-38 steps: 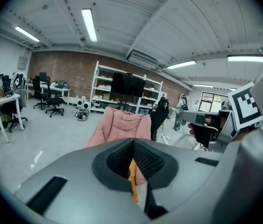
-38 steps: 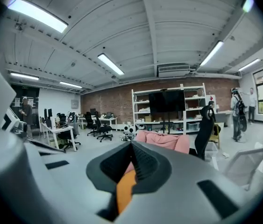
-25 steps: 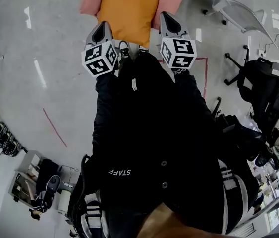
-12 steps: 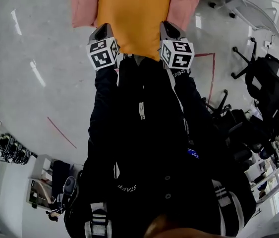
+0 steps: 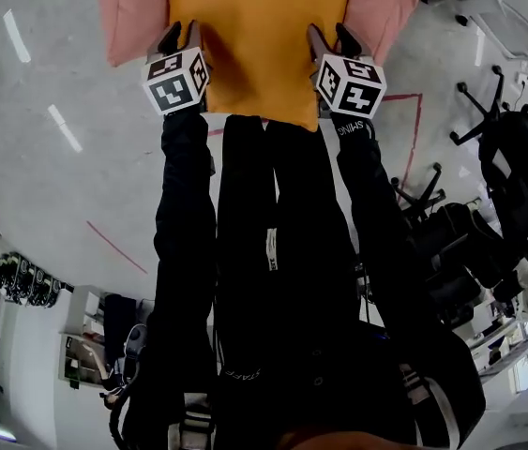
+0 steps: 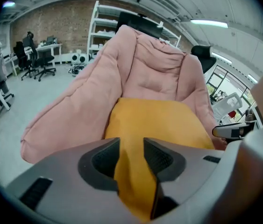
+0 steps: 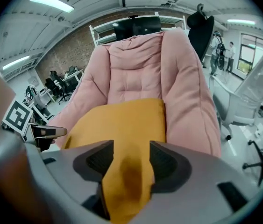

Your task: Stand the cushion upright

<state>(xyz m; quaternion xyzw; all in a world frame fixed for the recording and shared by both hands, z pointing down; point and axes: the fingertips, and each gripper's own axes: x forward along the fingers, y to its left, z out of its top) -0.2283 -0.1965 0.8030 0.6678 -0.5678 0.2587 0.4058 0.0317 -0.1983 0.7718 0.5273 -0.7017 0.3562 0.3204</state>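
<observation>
One orange cushion (image 5: 259, 36) and one pink lounger (image 5: 132, 12). Two grippers, the left gripper (image 5: 179, 36) and the right gripper (image 5: 331, 36), each have two jaws and one marker cube (image 5: 175, 80). Both pairs of jaws have just been opening, with cushion cloth between them. One person, two black sleeves (image 5: 184, 214). One white shelf rack (image 6: 104, 31). The black office chairs (image 5: 517, 167) crowd together, so their count is unclear.

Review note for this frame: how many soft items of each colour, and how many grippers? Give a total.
orange cushion: 1
pink padded seat: 1
grippers: 2 (left gripper, right gripper; the jaws of both have just been opening, with the orange cushion between them)
total: 4
</observation>
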